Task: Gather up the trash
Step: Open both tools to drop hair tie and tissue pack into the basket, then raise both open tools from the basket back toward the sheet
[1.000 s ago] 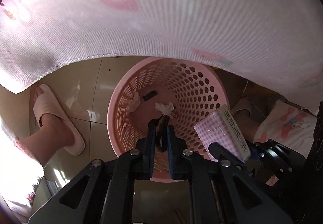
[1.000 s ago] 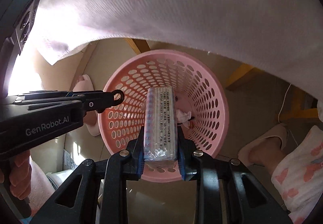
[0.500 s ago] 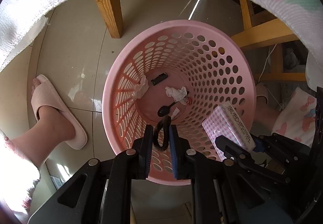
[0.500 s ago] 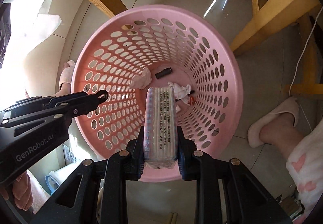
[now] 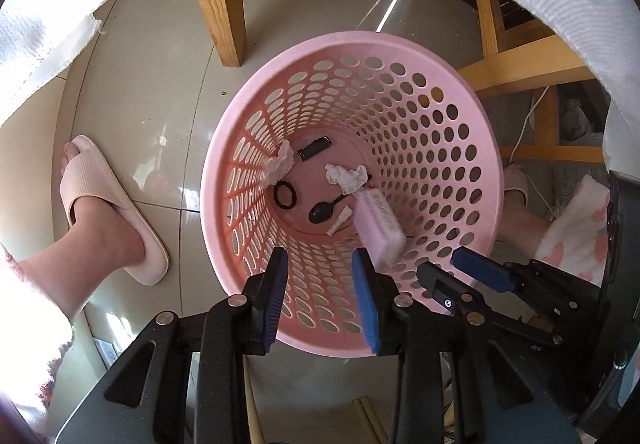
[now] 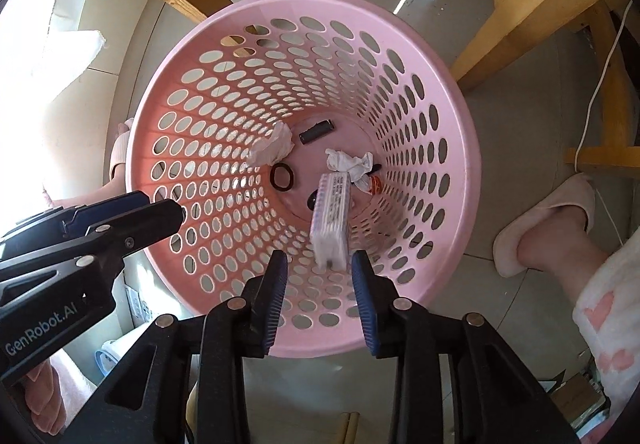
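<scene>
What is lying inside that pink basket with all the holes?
Inside the pink perforated plastic basket: two crumpled white tissues, a small black cylinder, a dark hair ring, a black plastic spoon and a pink wrapped tissue pack, which covers part of the bottom.

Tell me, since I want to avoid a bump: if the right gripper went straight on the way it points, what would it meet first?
Probably the tissue pack, blurred just beyond the open right gripper, inside the pink basket. Depth is unclear.
</scene>
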`<state>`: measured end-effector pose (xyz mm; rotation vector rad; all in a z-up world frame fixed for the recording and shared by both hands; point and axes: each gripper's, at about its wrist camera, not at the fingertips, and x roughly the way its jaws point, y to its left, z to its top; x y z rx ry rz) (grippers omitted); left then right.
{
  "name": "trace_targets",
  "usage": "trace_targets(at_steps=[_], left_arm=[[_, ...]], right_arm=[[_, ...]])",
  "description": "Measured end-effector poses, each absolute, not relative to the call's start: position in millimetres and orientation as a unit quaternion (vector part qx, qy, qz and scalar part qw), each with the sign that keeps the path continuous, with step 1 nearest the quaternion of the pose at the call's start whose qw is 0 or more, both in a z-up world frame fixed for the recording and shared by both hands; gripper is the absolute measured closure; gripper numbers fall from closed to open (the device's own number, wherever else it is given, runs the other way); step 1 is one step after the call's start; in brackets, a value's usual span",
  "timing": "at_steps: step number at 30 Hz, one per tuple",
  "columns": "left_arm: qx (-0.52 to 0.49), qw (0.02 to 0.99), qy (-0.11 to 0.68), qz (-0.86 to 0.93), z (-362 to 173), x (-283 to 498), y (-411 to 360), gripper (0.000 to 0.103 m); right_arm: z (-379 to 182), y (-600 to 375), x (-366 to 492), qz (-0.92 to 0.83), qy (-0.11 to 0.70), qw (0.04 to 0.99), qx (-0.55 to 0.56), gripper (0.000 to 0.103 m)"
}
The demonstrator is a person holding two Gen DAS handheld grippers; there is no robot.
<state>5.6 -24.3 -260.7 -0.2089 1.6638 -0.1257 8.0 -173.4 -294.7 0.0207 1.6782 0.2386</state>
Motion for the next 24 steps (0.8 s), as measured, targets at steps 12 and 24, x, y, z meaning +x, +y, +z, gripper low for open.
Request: trace_targets(at_steps=[12,24], left_arm=[[-0.074,0.713,0.696,-0.034,-218.1,11.8,-21.1,0.07],[0.012,0.825,0.565,-0.016,-130.0,9.9,-24.8,0.068]], right_arm=[[-256.7,-175.7,10.3,0.099,0.697,0.709,-0.022,0.058],[-187.2,-178.6,0.2,0.103,0.616,0.78,-0.04,0.057]])
